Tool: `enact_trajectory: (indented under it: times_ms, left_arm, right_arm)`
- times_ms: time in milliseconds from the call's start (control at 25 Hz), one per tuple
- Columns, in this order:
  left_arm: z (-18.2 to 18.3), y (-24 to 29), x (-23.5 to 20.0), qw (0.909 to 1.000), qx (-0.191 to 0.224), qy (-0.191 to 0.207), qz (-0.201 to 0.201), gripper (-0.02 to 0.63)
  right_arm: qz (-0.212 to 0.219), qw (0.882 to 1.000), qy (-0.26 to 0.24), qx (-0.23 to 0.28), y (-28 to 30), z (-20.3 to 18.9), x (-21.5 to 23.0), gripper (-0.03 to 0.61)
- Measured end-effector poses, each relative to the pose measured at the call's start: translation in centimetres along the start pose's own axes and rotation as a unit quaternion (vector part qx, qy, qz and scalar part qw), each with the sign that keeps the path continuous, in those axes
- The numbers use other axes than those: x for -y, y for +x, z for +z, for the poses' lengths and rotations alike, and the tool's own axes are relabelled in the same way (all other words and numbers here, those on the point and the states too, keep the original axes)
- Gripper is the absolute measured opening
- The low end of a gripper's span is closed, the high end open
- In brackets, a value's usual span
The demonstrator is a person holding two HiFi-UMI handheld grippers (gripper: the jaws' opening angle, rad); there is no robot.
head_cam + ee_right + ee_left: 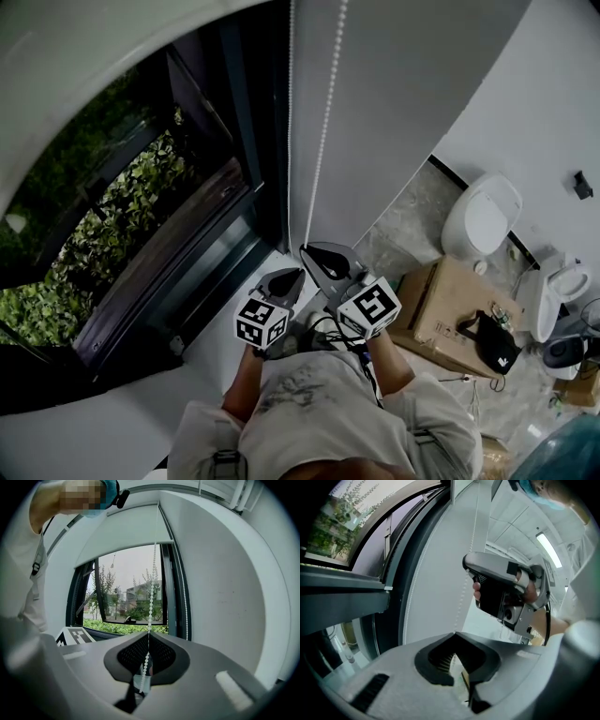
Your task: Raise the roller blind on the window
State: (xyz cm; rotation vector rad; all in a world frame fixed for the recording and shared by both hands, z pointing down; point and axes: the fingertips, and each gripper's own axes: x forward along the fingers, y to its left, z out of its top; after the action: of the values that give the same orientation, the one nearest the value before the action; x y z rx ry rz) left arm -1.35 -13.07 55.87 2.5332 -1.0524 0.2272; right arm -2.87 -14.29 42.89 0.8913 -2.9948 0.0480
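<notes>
My right gripper (146, 637), at lower centre, clenches the white beaded plastic cord (152, 588); my left gripper (454, 637) has its jaws pressed together, this cord reaching down to their tips.

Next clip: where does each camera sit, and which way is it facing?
Head view: on the person's head, facing steeply down beside the window; shows left tongs, right tongs, forearms, shirt.
Left gripper view: on the left tongs, facing up along the wall; shows right tongs and the hand holding them.
Right gripper view: on the right tongs, facing up at the window and blind; shirt at left.
Shared: the bead chain shows in all three.
</notes>
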Motion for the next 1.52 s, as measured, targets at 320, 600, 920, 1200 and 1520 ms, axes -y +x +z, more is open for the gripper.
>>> enact_trajectory:
  times_ms: [320,600,920,1200,1520]
  left_arm:
    - [1.2,-1.3,0.1,0.9992,0.011,0.03,0.023,0.014]
    - [7.1,-3.9,0.5,0.995,0.074,0.058,0.032,0.038]
    - [16.8,-5.8,2.5,0.9794,0.161,0.121,0.017,0.043]
    - [22.1,-6.2,4.6,0.9654,0.2,0.167,0.004,0.043]
    - [24.1,-6.0,4.9,0.9596,0.216,0.179,0.009,0.021]
  right_arm:
    - [-0.003,1.0,-0.003,-0.002,0.0,-0.1,0.2,0.012]
    - [-0.007,1.0,-0.003,0.001,0.2,-0.1,0.4,0.012]
    - [-0.006,1.0,-0.006,-0.002,0.4,-0.1,0.2,0.012]
    - [-0.009,1.0,-0.008,-0.004,0.8,0.1,0.0,0.012]
    - [-0.006,1.0,-0.01,0.0,1.1,-0.1,-0.3,0.012]
